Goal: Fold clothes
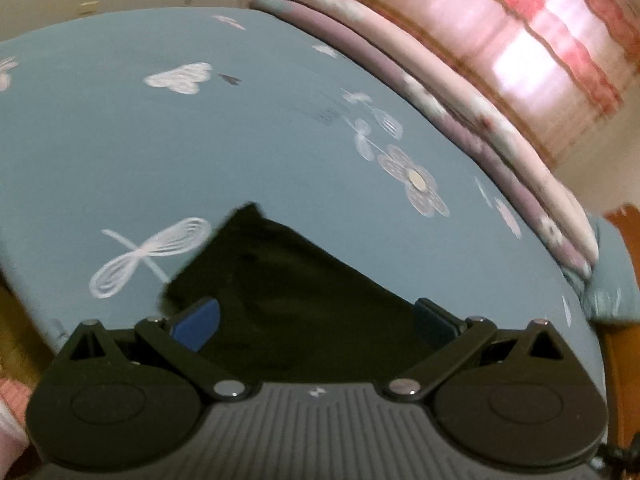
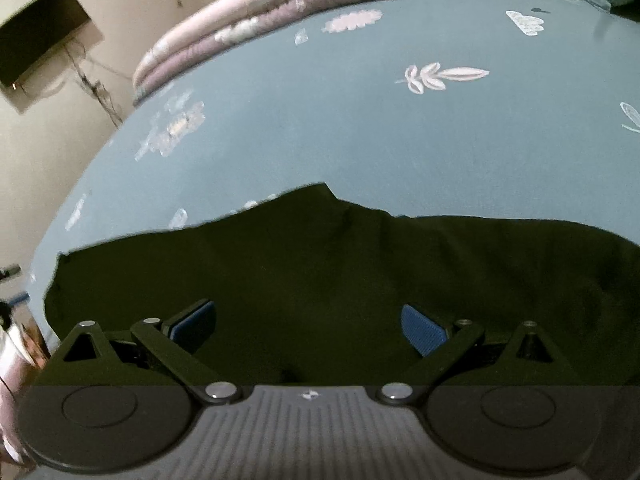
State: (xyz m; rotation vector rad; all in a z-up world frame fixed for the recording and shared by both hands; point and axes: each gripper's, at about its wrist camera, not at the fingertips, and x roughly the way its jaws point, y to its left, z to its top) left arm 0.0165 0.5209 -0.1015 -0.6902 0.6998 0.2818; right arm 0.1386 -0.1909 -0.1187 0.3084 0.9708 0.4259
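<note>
Left wrist view: left claw (image 1: 316, 322) wide, above dark garment (image 1: 288, 292) at lower centre, on blue bed sheet (image 1: 120, 140). Right wrist view: right claw (image 2: 310, 326) wide above same garment (image 2: 340, 272), likely poised to grab edge for folding.

Beyond the dark garment (image 2: 320, 280), the blue bed sheet (image 2: 360, 132) lies flat and bare, leaving wide passage forward. A folded quilt (image 2: 248, 20) ridges the far edge, blocking that side; a wall-mounted screen (image 2: 40, 52) hangs well apart.
</note>
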